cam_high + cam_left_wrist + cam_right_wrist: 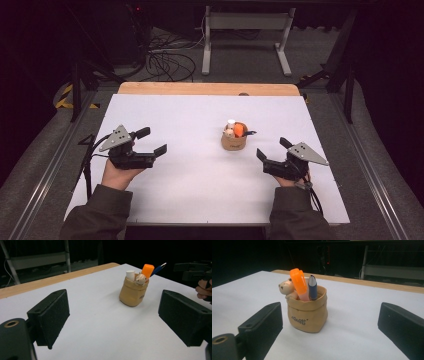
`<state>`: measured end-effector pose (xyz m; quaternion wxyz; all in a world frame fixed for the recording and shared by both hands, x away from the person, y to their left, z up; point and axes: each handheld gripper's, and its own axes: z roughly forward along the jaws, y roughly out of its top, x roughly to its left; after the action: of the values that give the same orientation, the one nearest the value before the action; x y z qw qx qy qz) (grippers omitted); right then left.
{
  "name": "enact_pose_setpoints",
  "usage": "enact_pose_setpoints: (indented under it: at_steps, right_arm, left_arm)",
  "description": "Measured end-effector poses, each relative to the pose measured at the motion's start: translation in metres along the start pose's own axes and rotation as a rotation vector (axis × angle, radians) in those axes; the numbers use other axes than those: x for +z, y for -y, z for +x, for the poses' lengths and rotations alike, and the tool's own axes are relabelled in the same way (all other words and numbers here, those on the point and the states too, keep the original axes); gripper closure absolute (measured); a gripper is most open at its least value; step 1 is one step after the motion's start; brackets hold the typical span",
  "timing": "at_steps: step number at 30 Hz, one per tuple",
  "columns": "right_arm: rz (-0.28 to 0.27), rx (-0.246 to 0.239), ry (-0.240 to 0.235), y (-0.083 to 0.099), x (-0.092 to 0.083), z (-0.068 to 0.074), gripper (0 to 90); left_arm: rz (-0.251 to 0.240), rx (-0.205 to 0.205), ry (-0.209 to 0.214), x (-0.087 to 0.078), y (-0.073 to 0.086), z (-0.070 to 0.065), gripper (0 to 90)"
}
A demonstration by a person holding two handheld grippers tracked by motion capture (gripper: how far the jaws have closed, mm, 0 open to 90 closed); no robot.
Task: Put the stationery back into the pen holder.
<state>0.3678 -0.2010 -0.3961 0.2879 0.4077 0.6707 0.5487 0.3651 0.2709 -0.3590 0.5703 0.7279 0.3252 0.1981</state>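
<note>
Tongs (pixel 329 327), matte black blocks, flank crumpled tan pouch (pixel 308 312).

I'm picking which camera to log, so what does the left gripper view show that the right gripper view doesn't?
Left gripper view alone: the white cylinder in the pouch, and the right claw in a hand beyond it. Right gripper view alone: the lettering on the pouch front. Both: orange highlighter, blue pen, bear figure, white table.

Overhead light falls bright and even on the white table (pixel 200 190), the surroundings sink into darkness, shadows stay soft, and all views look slightly grainy.
</note>
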Motion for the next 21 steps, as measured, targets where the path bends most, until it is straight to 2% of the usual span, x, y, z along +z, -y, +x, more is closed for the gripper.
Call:
enact_pose_setpoints:
  at_steps: [6,17,21]
  right_arm:
    - [-0.02,-0.004,0.01,-0.001,-0.002,0.0,6.7]
    - [-0.043,-0.006,0.02,-0.001,-0.005,0.0,6.7]
    - [-0.048,-0.007,0.021,-0.002,-0.006,-0.002,6.7]
  left_arm:
    - [-0.011,-0.009,-0.006,-0.008,0.003,0.002,10.8]
    - [0.007,-0.019,-0.014,-0.017,0.014,0.006,10.7]
    - [0.017,-0.008,-0.022,-0.019,0.017,0.009,10.6]
